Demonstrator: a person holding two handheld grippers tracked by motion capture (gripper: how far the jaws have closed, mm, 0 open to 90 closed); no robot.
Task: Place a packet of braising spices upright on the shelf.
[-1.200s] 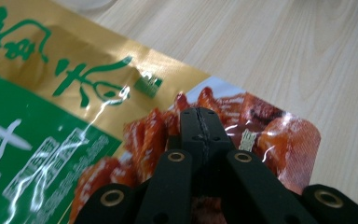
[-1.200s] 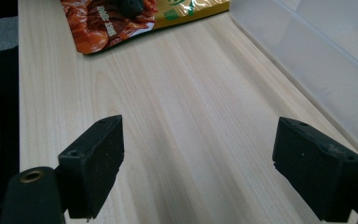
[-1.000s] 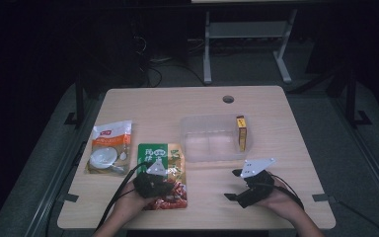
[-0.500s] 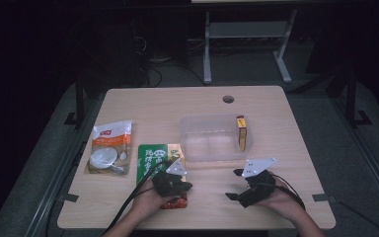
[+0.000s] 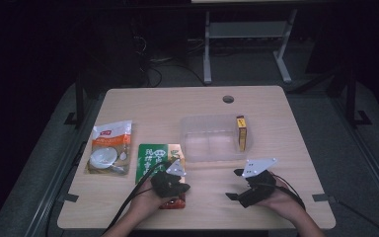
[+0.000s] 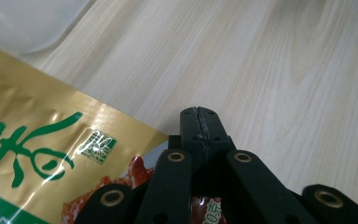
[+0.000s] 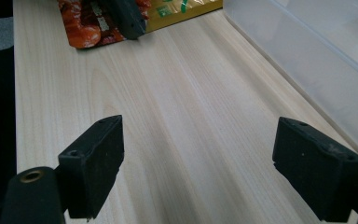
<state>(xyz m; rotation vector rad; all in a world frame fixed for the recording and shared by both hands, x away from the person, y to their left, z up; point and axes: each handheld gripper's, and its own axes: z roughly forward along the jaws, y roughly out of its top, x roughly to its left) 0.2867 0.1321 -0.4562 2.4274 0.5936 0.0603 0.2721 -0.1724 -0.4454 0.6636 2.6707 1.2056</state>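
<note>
A gold and green snack packet (image 5: 150, 158) with a red lower part lies flat near the table's front left. My left gripper (image 5: 183, 188) rests over the packet's right lower corner, jaws pressed together. In the left gripper view the shut jaw tips (image 6: 199, 125) sit over bare wood just past the packet's (image 6: 42, 140) edge, with nothing seen between them. My right gripper (image 5: 233, 184) hovers low at the front right, jaws wide apart. The right gripper view has the open gripper (image 7: 214, 163) above bare tabletop, with the packet (image 7: 84, 28) and the left gripper (image 7: 126, 18) far off.
A clear plastic container (image 5: 209, 140) stands at mid table with a yellow box (image 5: 241, 132) upright along its right wall. A white and orange pouch (image 5: 109, 148) lies at the left. A round hole (image 5: 228, 99) marks the table's far side. The container's wall (image 7: 307, 56) runs beside my right gripper.
My left gripper has slid to the right across the snack packet, from its middle to its right lower corner. The right gripper has stayed put.
</note>
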